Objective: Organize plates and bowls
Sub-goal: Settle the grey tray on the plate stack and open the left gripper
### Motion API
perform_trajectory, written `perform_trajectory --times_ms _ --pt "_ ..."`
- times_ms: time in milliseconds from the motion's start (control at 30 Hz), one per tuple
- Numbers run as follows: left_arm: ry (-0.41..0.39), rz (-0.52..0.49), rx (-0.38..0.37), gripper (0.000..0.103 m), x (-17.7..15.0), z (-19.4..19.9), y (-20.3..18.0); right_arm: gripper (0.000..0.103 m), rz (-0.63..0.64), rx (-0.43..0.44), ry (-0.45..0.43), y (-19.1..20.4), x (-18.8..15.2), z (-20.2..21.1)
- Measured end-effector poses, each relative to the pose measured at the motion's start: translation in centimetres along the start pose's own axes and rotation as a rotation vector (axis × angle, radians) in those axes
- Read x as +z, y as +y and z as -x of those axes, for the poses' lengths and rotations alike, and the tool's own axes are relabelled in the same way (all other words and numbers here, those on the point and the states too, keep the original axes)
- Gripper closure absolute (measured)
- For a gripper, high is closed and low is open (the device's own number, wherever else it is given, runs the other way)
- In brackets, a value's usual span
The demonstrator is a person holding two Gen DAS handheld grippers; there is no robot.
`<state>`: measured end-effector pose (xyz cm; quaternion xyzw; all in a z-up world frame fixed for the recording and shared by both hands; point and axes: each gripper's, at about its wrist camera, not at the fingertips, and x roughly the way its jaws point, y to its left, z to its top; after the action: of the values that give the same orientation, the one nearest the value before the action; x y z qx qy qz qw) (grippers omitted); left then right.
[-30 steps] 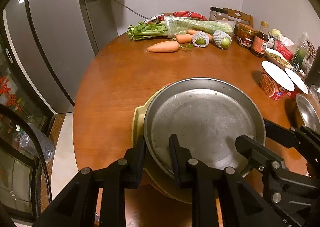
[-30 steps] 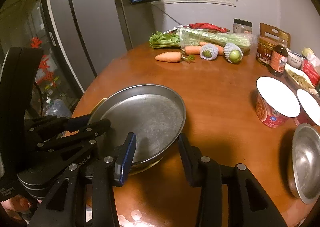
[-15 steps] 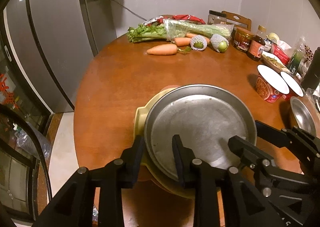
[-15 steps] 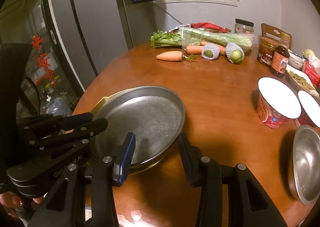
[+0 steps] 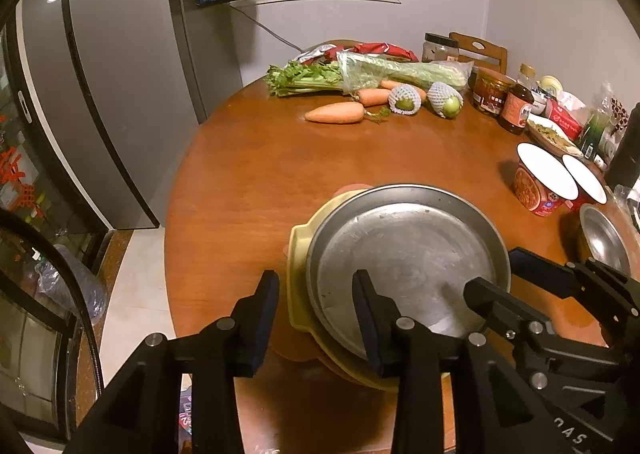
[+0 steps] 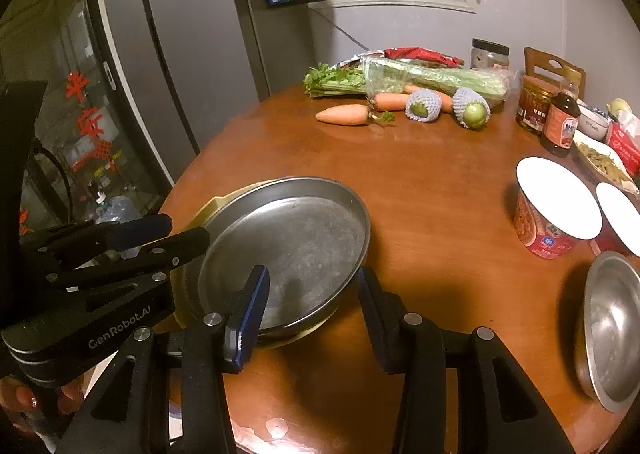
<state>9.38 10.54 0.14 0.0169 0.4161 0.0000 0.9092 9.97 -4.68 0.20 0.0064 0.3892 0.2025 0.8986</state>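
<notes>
Left gripper (image 5: pixel 316 310) now spread, drawn back off steel plate (image 5: pixel 408 266); right gripper (image 6: pixel 312 294) spread beside it as before.

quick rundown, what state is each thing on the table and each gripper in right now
steel plate: empty, stacked on the yellow plate
yellow plate: under the steel plate, rim showing
steel bowl: empty, upright, apart from the stack
noodle cups: upright, lids sealed
dark sauce bottle: upright, capped
left gripper: open, straddling the stack's rim
right gripper: open, at the stack's near edge
</notes>
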Motion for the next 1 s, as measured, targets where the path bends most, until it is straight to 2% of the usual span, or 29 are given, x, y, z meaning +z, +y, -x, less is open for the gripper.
perform_trajectory --times_ms 67,233,500,600,800,1000 --pt "-0.006 0.005 0.004 0.064 0.0 0.3 0.2 0.050 0.001 0.003 -0.012 0.0 0.1 0.4" --pt "-0.020 0.021 0.009 0.061 -0.1 1.1 0.8 0.048 -0.001 0.001 -0.035 -0.2 0.5 1.5" --pt "0.002 0.074 0.021 0.046 -1.4 1.7 2.1 0.042 -0.014 0.005 -0.031 -1.0 0.4 2.4" --pt "0.019 0.099 0.017 0.044 -2.1 1.6 2.6 0.041 -0.021 0.001 -0.018 -1.1 0.2 2.4" --pt "0.053 0.144 -0.032 0.042 -3.1 1.0 2.9 0.038 -0.033 0.001 0.003 -1.5 -0.4 2.1" --pt "0.076 0.207 -0.084 0.040 -2.5 -0.6 3.0 0.037 -0.055 0.005 0.040 -1.9 -0.5 0.6"
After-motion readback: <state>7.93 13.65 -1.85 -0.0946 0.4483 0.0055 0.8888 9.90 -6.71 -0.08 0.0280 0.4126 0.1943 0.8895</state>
